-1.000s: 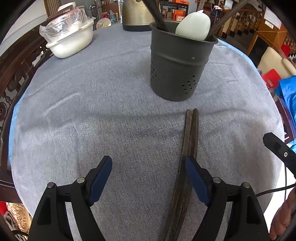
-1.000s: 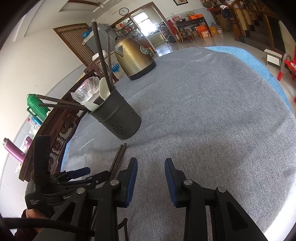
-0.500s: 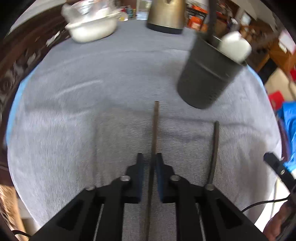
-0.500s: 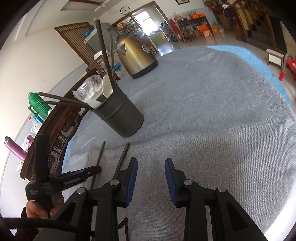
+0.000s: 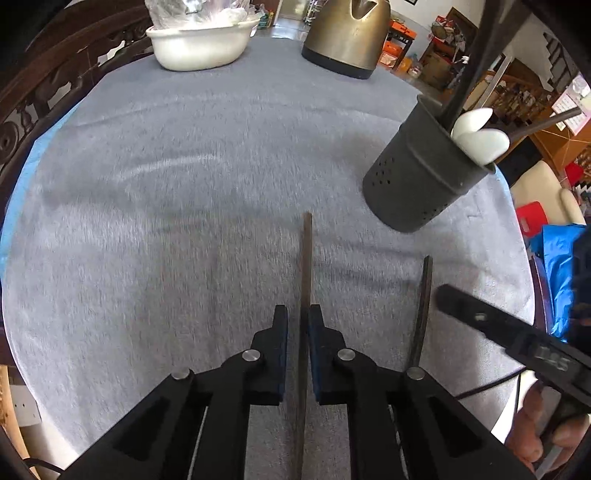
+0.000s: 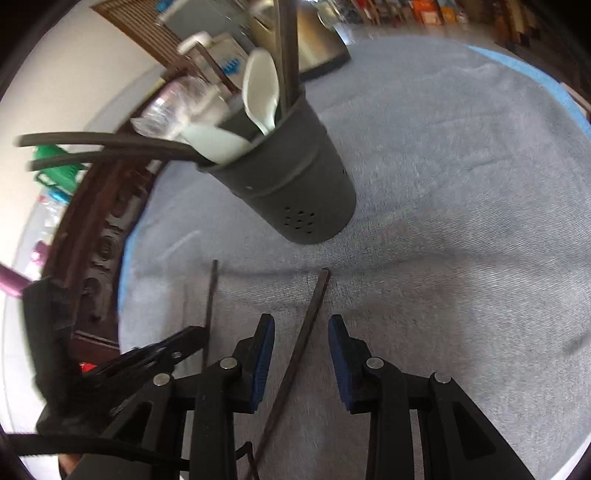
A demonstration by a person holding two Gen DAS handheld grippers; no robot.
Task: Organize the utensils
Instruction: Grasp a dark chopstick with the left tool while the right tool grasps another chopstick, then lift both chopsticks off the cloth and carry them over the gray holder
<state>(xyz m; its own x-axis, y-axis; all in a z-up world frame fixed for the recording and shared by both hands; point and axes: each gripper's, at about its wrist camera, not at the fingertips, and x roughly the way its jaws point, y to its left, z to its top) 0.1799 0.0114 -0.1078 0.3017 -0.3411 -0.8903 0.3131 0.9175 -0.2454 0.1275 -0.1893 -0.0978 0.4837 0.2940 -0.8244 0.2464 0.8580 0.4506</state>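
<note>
My left gripper (image 5: 297, 325) is shut on a dark chopstick (image 5: 306, 266) that points forward above the grey tablecloth. A second dark chopstick (image 5: 423, 306) lies on the cloth to its right. In the right wrist view that second chopstick (image 6: 306, 325) lies between the fingers of my open right gripper (image 6: 301, 332); the held chopstick (image 6: 210, 306) is at the left, with the left gripper (image 6: 173, 350) on it. The dark perforated utensil holder (image 5: 424, 173) stands ahead, holding white spoons (image 5: 480, 140) and more chopsticks; it also shows in the right wrist view (image 6: 295, 184).
A brass-coloured kettle (image 5: 347, 33) and a white basin (image 5: 199, 40) with plastic bags stand at the table's far side. A carved wooden chair rail (image 5: 44, 96) runs along the left edge. The table edge is near on the right (image 5: 517, 258).
The left gripper has shut on one chopstick of the pair and lifted it apart from the other. The right gripper has moved forward and now straddles the second chopstick.
</note>
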